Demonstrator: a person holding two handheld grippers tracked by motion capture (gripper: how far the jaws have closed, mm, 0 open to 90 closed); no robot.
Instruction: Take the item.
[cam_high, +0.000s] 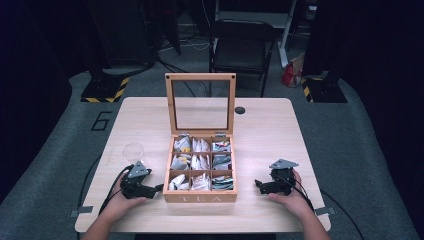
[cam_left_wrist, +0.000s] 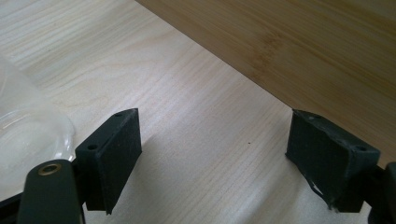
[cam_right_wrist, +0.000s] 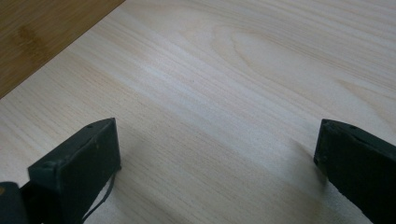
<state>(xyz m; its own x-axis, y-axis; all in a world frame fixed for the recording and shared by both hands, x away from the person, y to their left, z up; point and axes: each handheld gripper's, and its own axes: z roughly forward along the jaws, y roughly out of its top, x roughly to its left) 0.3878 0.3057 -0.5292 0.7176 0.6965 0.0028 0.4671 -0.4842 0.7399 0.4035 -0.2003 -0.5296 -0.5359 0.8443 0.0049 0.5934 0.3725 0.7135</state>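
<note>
Both the left tool (cam_high: 150, 189) and right tool (cam_high: 260, 186) rest spread and empty beside the tea box (cam_high: 200, 196) near the worktop's (cam_high: 265, 130) front edge, so a careless reach could topple the clear cup (cam_high: 133, 151).

We hold two black grippers, left gripper (cam_high: 150, 190) and right gripper (cam_high: 261, 186), each topped by a grey three-cornered plate and trailing a black cable; their flat black fingers (cam_left_wrist: 114, 154) bear small screw holes; our forearms are bare
</note>
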